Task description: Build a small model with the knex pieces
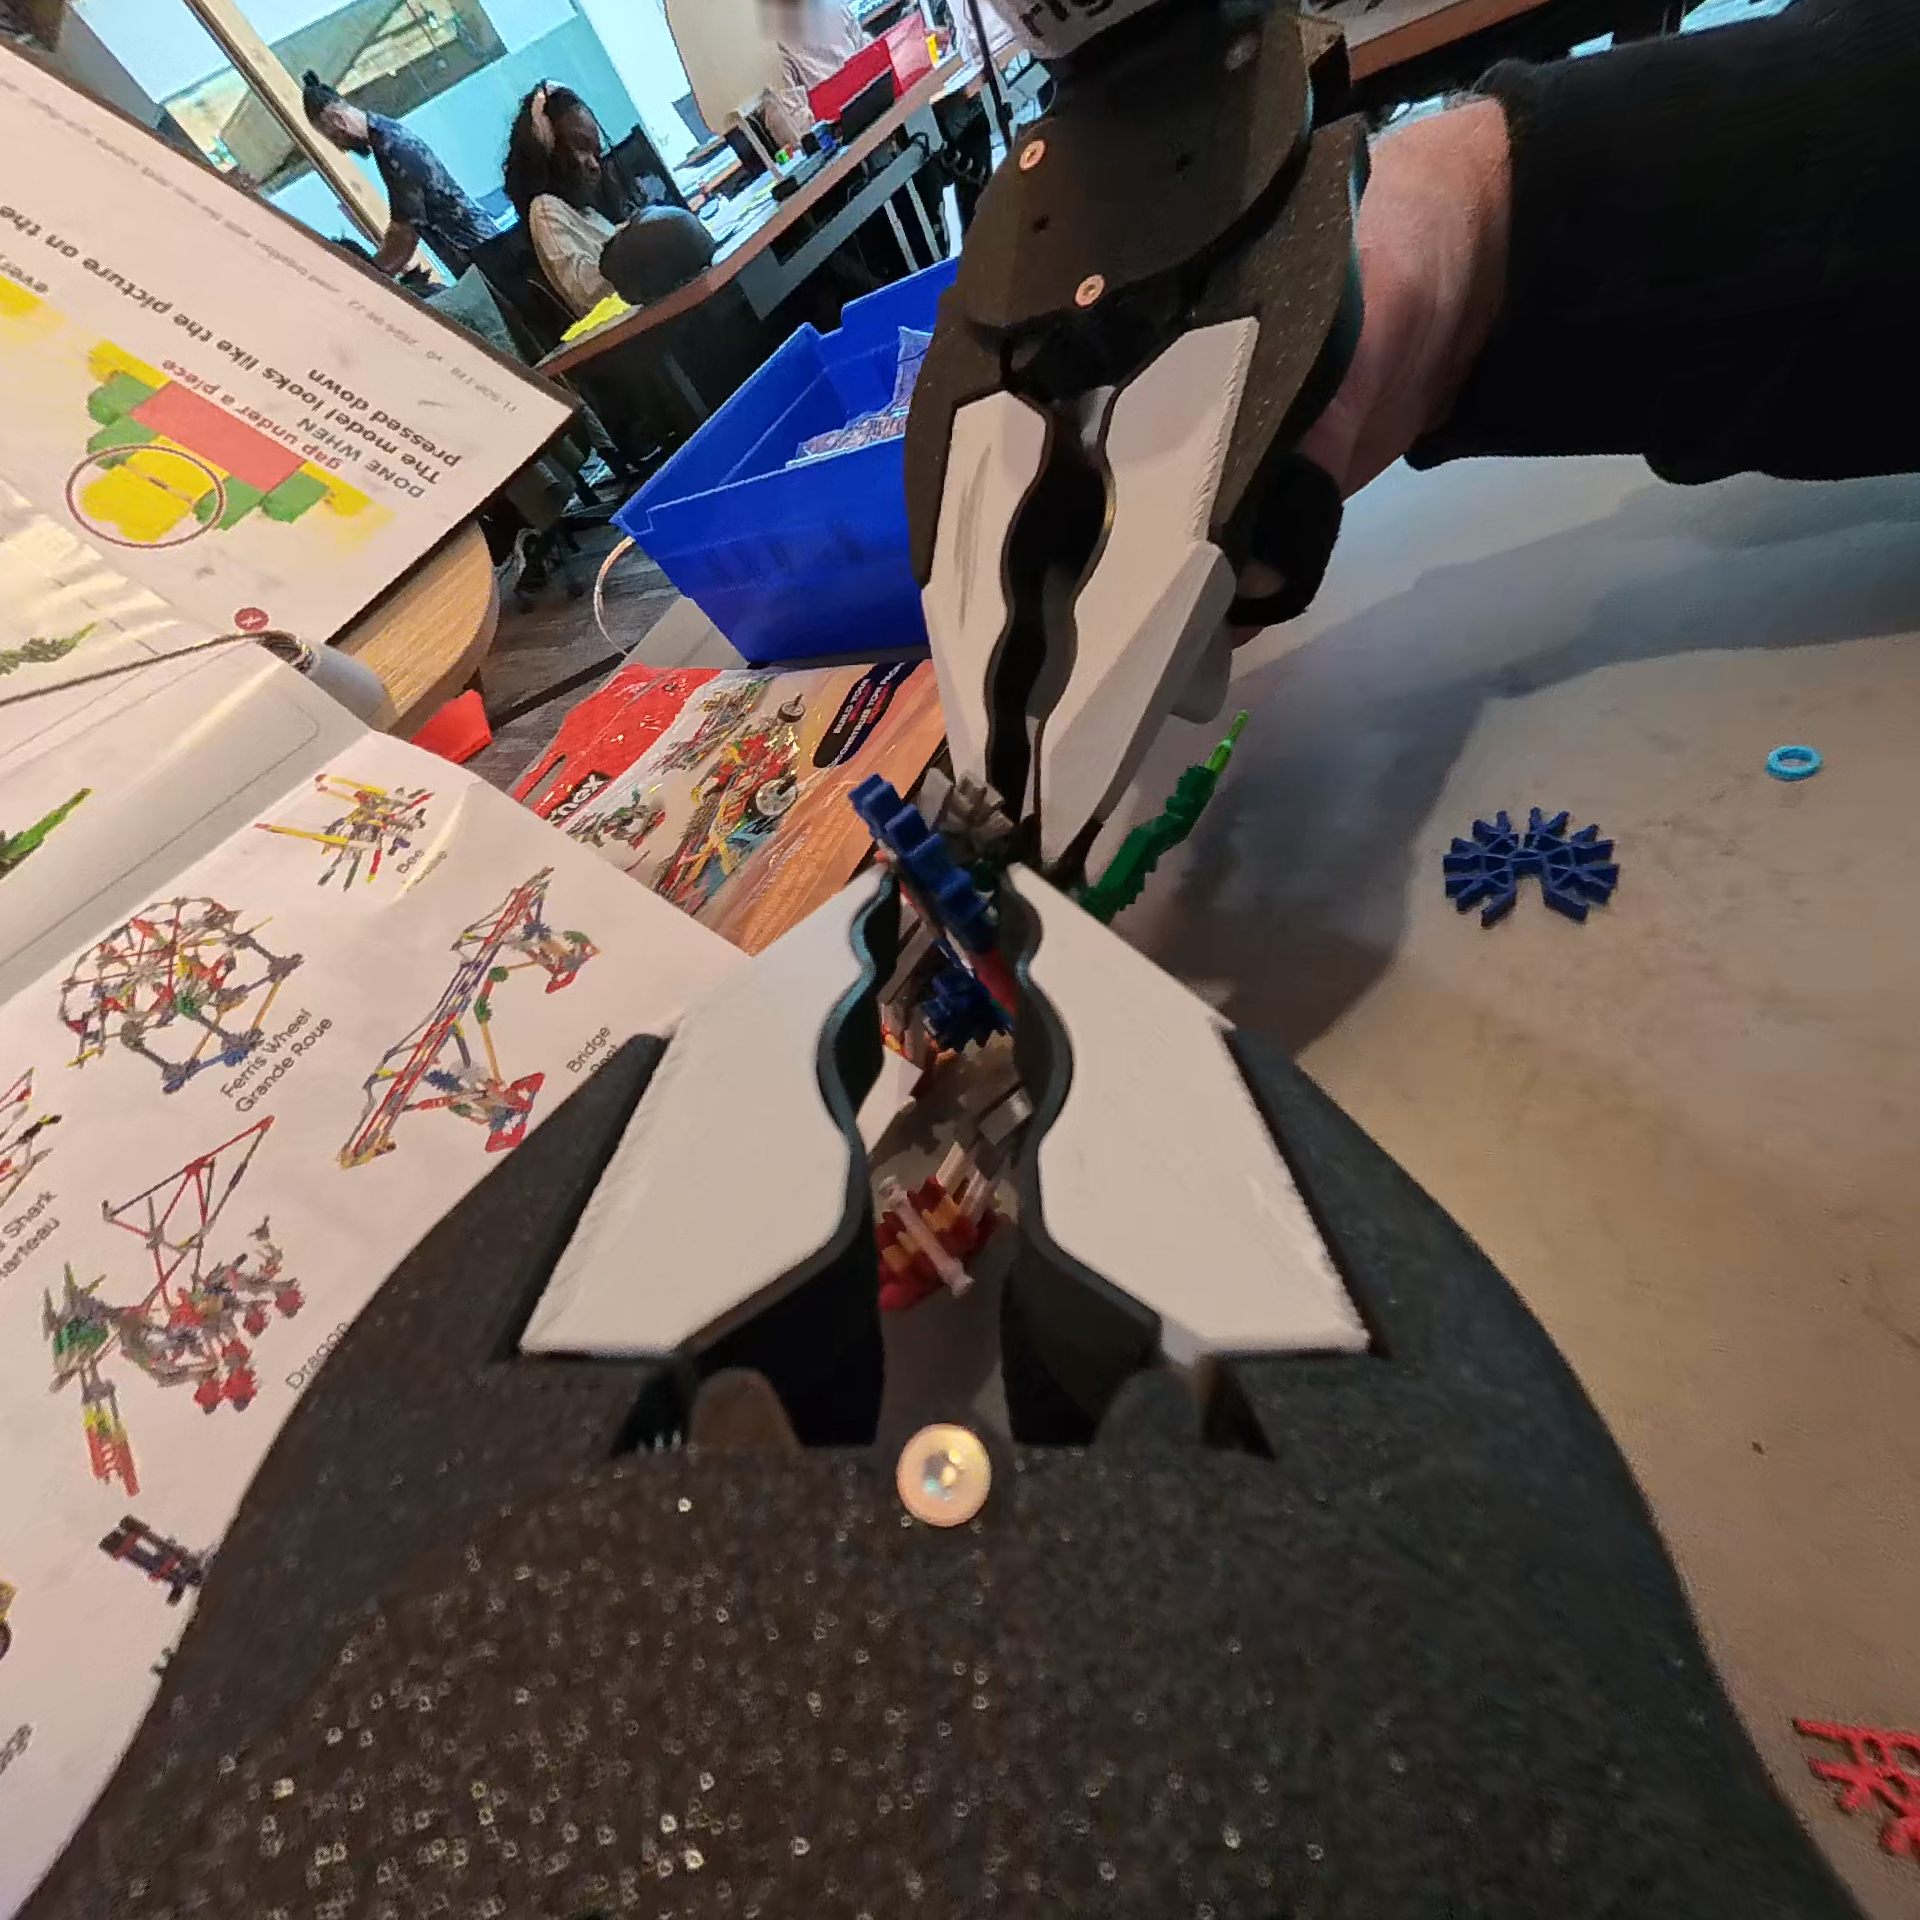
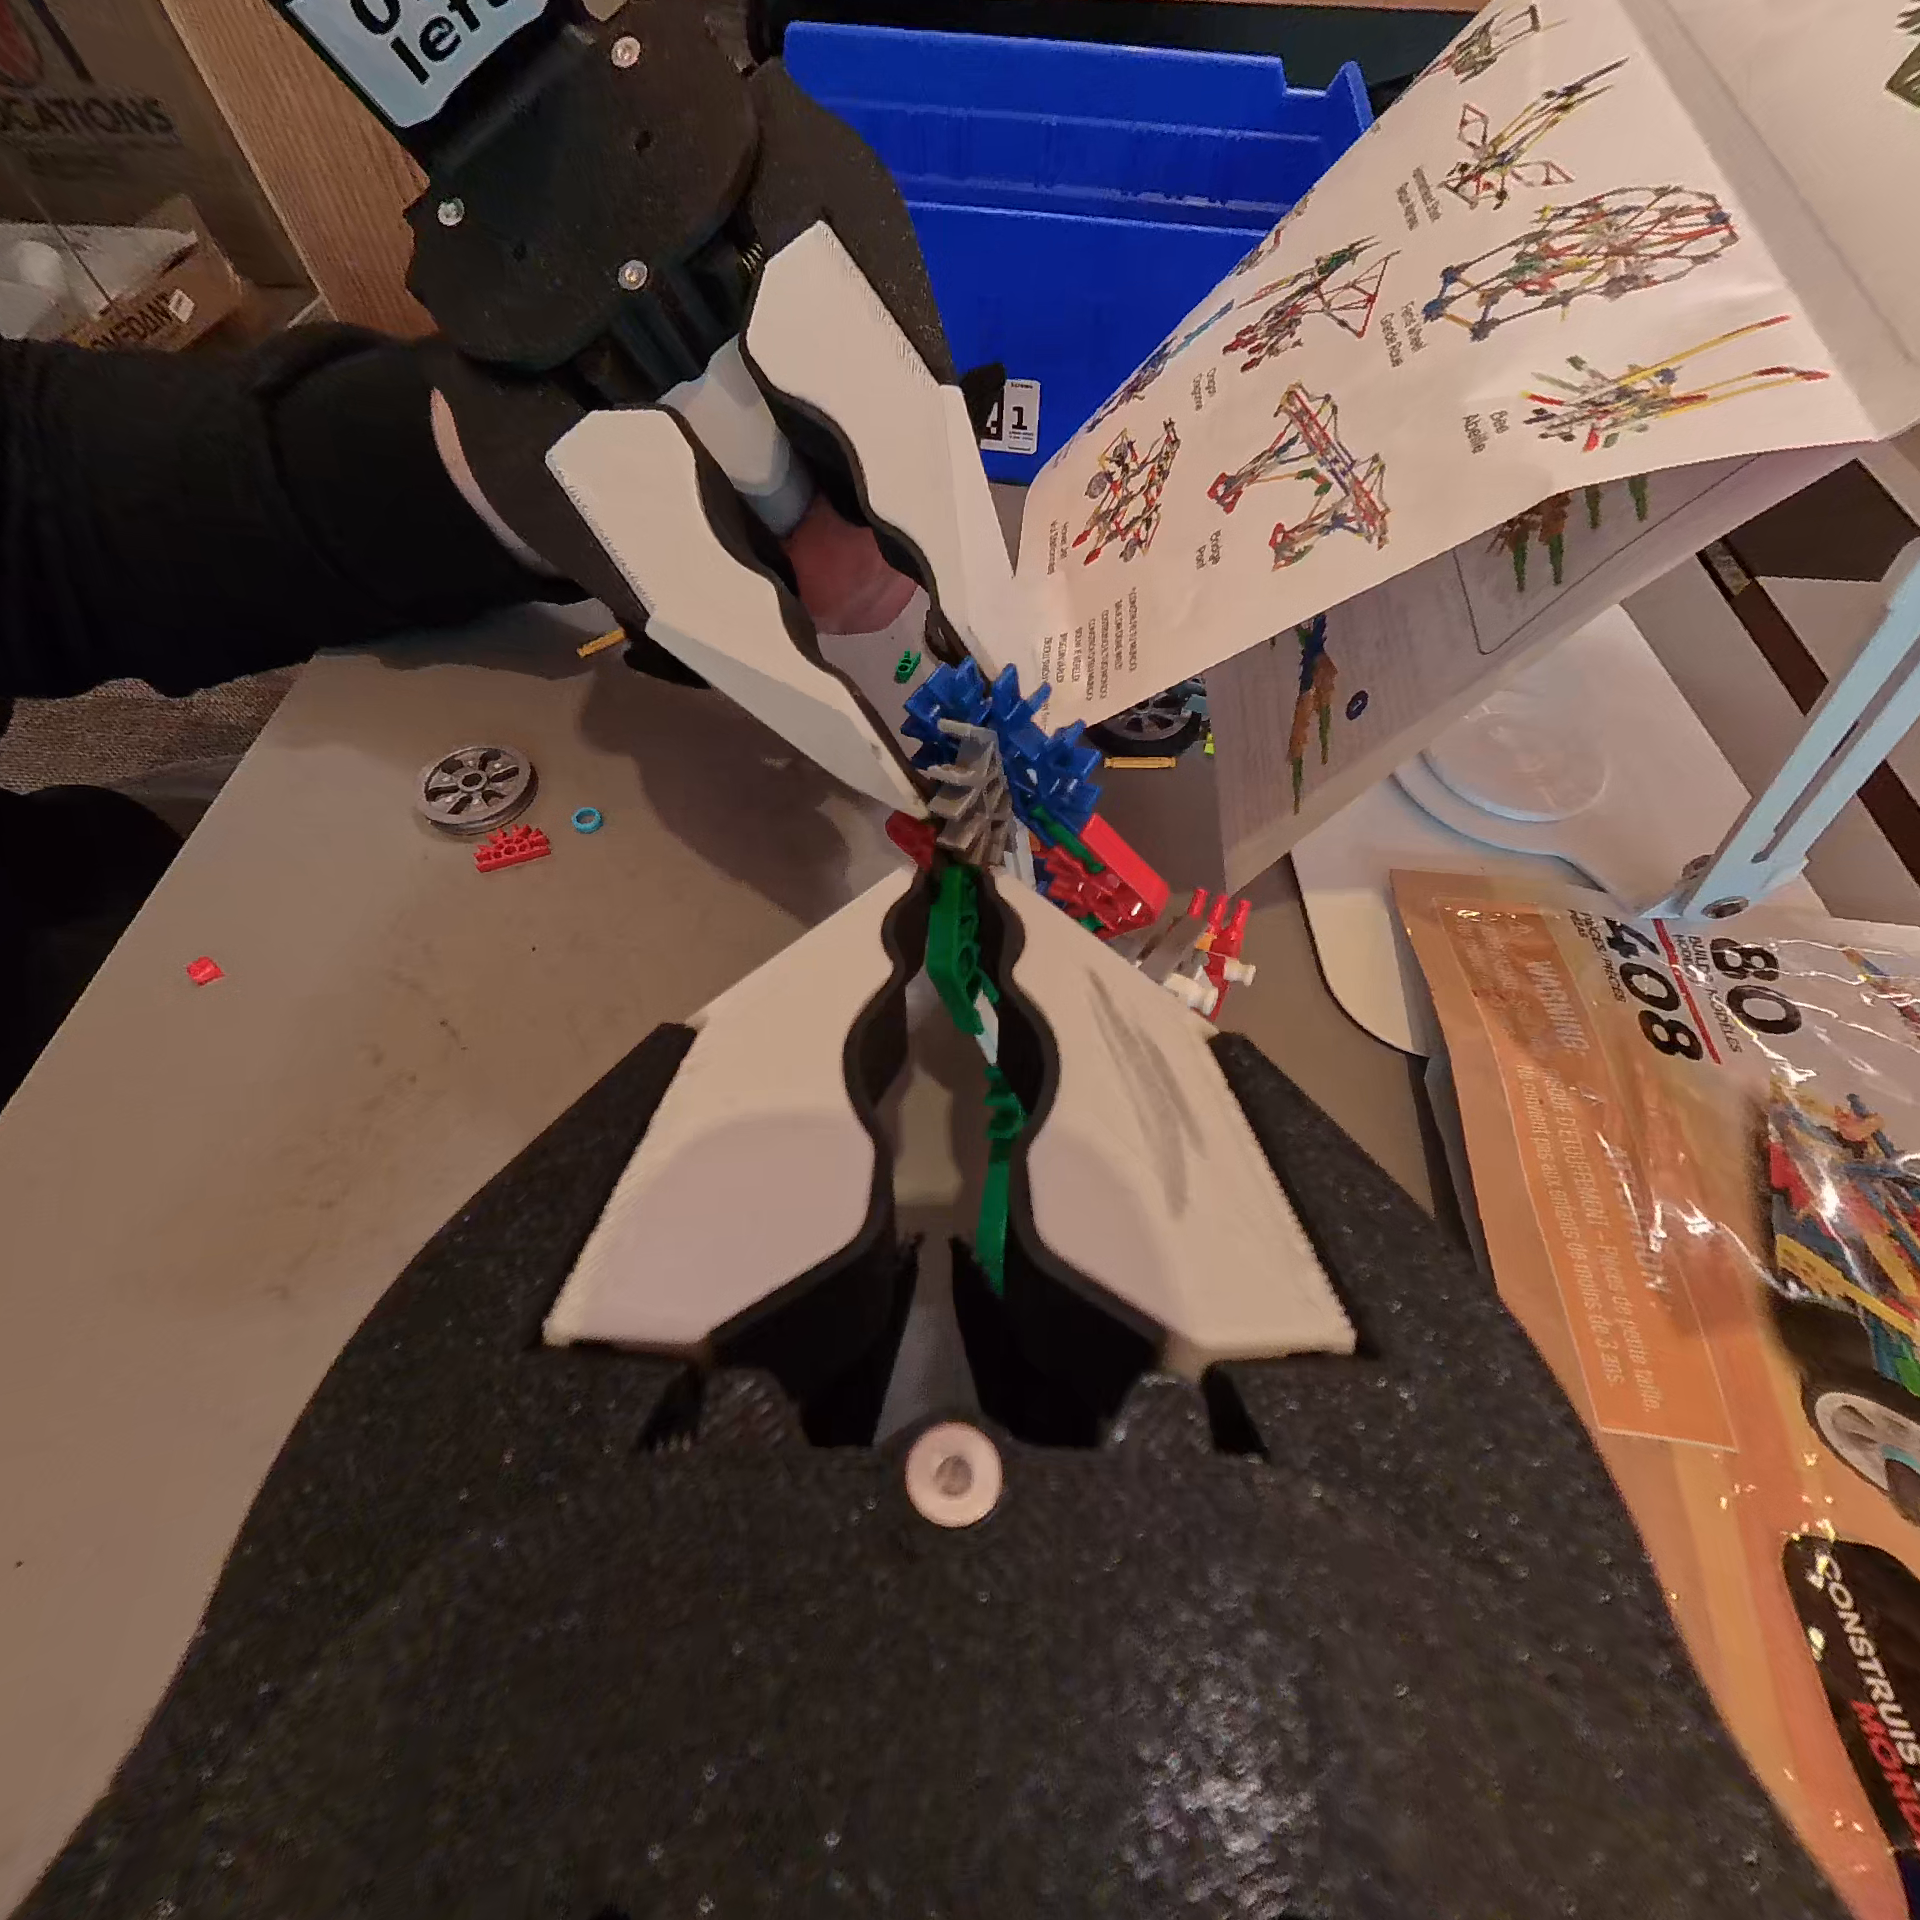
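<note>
My left gripper (image 1: 958,883) is shut on a small model of plastic building pieces (image 1: 951,997), made of blue and grey toothed connectors with red parts. In the right wrist view it (image 2: 961,738) comes in from the upper left and clamps the blue connectors (image 2: 1023,743). My right gripper (image 2: 964,883) is shut on a green piece (image 2: 961,940) that joins the same model. In the left wrist view it (image 1: 1023,831) comes down from above, tip to tip with the left one, and the green piece (image 1: 1164,831) sticks out behind it. The model is held above the table.
A blue bin (image 1: 790,520) stands behind, with a printed sheet of model pictures (image 1: 260,1039) and a bag of parts (image 2: 1662,1195) beside it. A loose blue connector (image 1: 1529,864), light blue ring (image 1: 1793,764), grey wheel (image 2: 476,788) and red connector (image 2: 511,847) lie on the grey table (image 2: 364,1091).
</note>
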`<action>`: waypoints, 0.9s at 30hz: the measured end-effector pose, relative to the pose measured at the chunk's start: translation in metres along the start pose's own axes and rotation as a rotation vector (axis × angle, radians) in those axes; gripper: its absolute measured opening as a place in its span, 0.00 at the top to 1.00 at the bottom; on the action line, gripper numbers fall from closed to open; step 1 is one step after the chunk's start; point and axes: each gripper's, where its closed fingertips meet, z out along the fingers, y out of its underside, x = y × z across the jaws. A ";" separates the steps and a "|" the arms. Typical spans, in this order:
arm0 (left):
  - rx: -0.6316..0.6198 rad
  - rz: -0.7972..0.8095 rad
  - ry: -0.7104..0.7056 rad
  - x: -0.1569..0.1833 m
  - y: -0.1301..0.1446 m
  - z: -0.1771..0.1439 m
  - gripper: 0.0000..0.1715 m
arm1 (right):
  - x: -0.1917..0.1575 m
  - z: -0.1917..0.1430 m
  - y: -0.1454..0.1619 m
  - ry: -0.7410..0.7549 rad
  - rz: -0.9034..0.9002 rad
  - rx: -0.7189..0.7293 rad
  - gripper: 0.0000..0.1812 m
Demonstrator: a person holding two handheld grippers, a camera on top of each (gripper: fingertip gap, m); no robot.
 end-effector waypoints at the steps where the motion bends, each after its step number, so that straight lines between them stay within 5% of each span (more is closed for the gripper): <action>1: 0.002 -0.004 0.002 0.000 0.000 0.000 0.92 | 0.000 0.000 0.000 -0.001 0.001 0.000 0.95; 27: -0.058 0.086 -0.002 0.010 0.017 0.012 0.89 | -0.003 0.005 0.012 -0.015 -0.031 -0.014 0.92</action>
